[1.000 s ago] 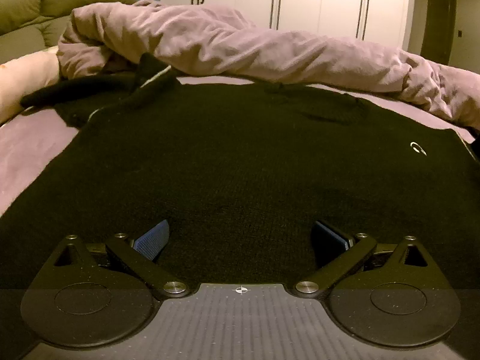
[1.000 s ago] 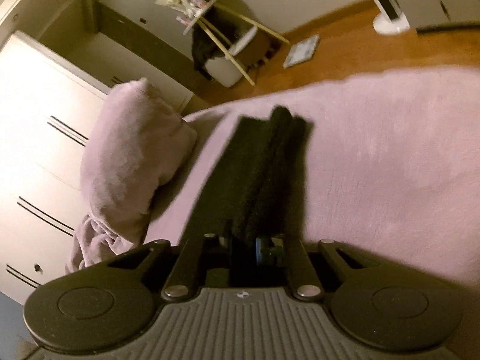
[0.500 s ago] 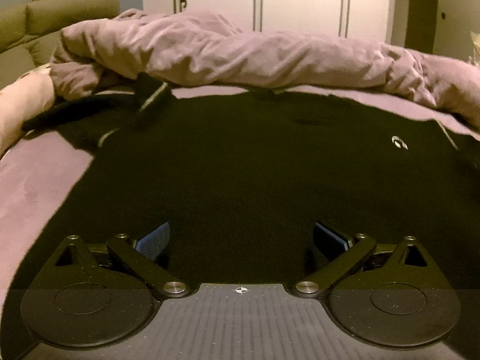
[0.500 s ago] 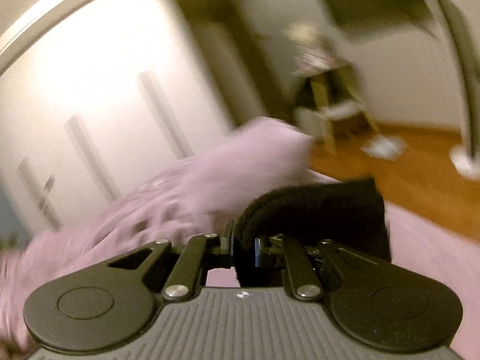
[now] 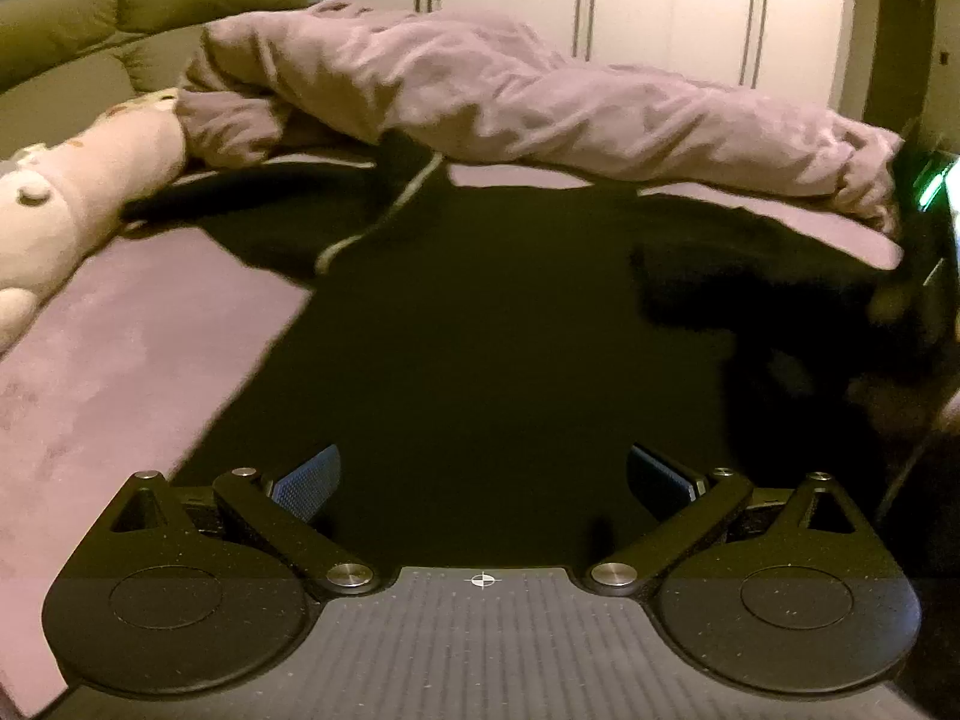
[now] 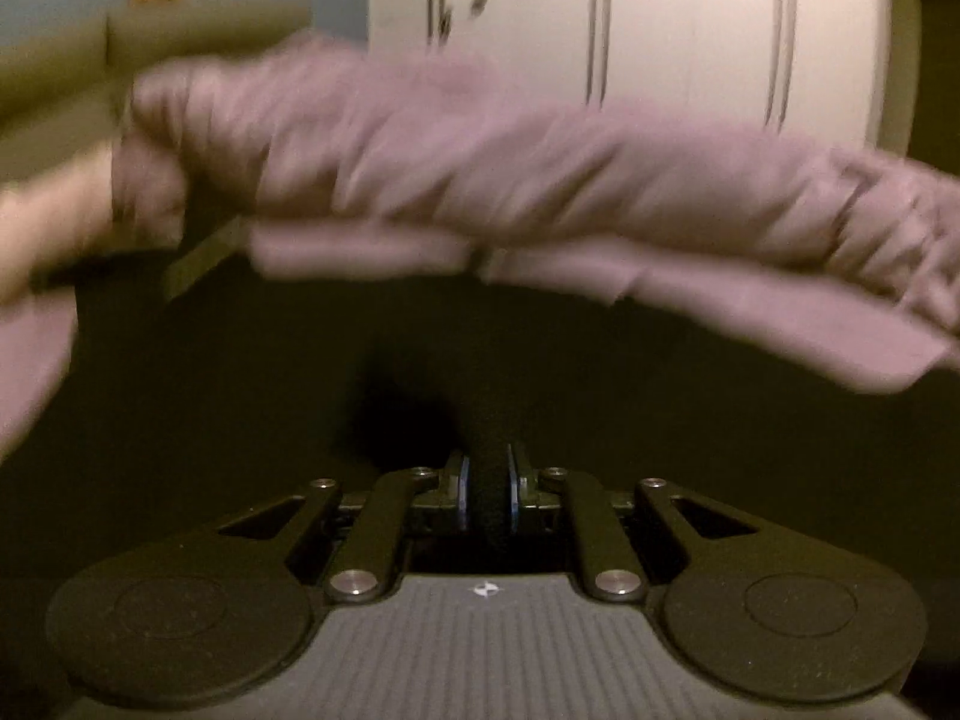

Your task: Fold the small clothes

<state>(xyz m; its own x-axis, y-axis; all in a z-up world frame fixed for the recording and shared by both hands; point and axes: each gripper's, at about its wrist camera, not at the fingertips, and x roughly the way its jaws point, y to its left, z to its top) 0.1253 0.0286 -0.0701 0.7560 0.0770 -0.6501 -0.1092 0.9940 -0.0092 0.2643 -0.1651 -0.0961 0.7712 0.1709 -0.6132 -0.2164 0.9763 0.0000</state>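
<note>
The right claw [image 6: 486, 489], clenched on a black sleeve [image 6: 487, 480], has swung over the sweater [image 5: 480, 330]; left claw [image 5: 480, 474] released.

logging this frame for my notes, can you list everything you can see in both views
black sweater: one, black with a pale stripe at its far left, spread flat on the bed
bedsheet: one, mauve, under the sweater
duvet: one, mauve, bunched along the far edge of the bed
plush toy: one, cream, far left on the bed
sofa: one, olive, far left
wardrobe: one, white, behind the bed
left gripper: open, above the sweater
right gripper: shut on a fold of the sweater
</note>
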